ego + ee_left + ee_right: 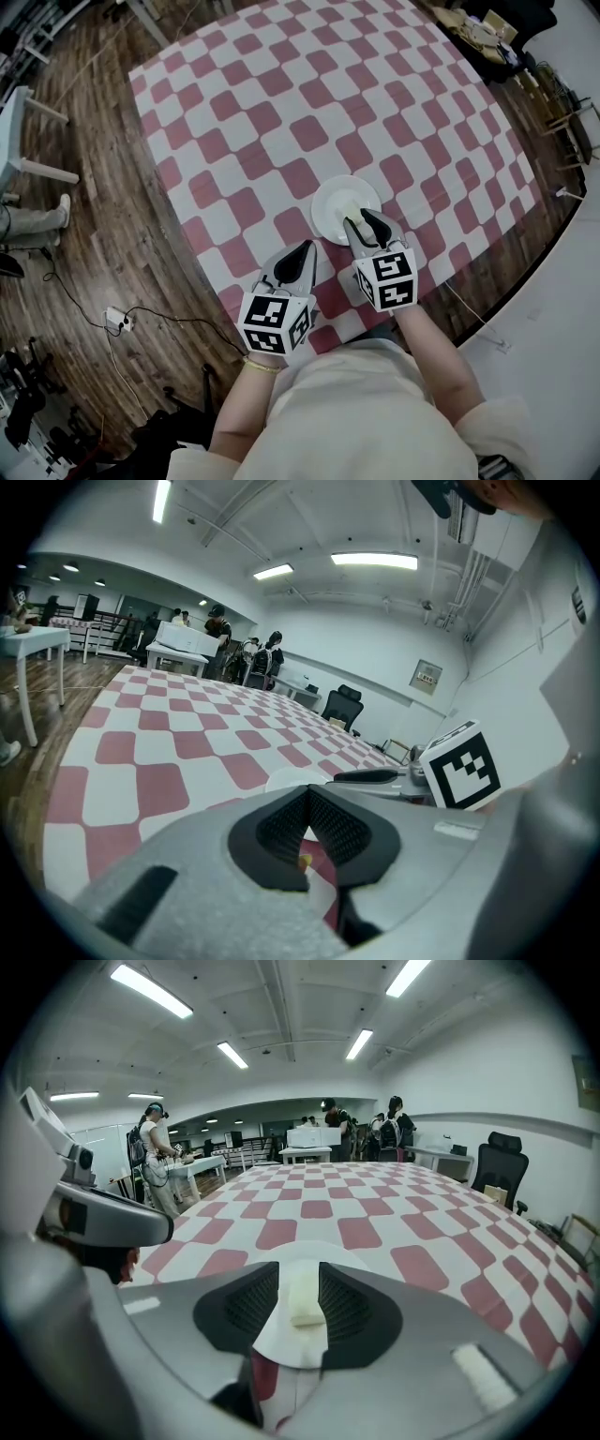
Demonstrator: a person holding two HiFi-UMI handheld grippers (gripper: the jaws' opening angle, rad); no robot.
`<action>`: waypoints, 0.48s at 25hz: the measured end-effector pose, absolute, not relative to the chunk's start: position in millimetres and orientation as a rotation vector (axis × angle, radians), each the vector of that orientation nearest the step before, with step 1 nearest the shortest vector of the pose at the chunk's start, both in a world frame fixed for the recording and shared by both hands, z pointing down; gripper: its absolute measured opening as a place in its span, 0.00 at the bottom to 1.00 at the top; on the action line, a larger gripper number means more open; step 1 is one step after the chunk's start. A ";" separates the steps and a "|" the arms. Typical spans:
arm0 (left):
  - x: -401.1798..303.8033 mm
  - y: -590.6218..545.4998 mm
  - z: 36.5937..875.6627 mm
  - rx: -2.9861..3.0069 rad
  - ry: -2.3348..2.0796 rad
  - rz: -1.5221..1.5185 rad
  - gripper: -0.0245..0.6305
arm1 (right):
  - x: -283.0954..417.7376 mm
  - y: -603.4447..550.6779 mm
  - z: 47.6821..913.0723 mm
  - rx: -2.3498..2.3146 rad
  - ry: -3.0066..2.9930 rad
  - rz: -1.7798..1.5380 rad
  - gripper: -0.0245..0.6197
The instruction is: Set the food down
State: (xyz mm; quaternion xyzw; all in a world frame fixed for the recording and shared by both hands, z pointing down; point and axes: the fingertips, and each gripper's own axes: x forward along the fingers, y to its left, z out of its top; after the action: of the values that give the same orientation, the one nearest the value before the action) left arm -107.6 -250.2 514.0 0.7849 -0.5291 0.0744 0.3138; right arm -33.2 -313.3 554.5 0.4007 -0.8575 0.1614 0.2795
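A small pale cream piece of food point(305, 1299) lies on a round white plate point(328, 202) on the red-and-white checked tablecloth point(281, 103). My right gripper point(359, 220) reaches over the plate's near edge. Its jaws stand apart on either side of the food point(350, 207), with a sliver of plate point(312, 1251) showing beside the left pad, so it is open. My left gripper point(304, 248) hovers over the cloth just left of the plate point(291, 780). It point(307, 803) is shut, the jaws meeting at the tips with nothing clearly held.
The table's near edge runs just under both grippers. To the left is wooden floor with a power strip point(117, 321) and its cable. A white table point(19, 131) stands far left. People and an office chair point(497, 1171) are beyond the table's far end.
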 end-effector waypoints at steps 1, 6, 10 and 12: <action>-107.1 -248.8 512.6 2.071 -1.396 0.195 0.04 | -32.5 -311.4 551.6 1.080 -2.303 0.431 0.25; -106.0 -239.2 507.8 2.079 -1.396 0.196 0.04 | -31.9 -299.7 538.1 1.104 -2.318 0.426 0.20; -104.2 -230.6 503.4 2.087 -1.394 0.193 0.04 | -31.4 -289.5 527.3 1.127 -2.333 0.430 0.15; -103.7 -225.4 501.2 2.091 -1.394 0.191 0.04 | -31.1 -283.8 522.5 1.139 -2.340 0.428 0.12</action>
State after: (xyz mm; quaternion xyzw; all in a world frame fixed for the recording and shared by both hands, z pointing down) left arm -103.7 -225.4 501.2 0.7898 -0.5268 0.0721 0.3057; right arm -31.1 -283.8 522.5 0.4183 -0.8591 0.1570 0.2496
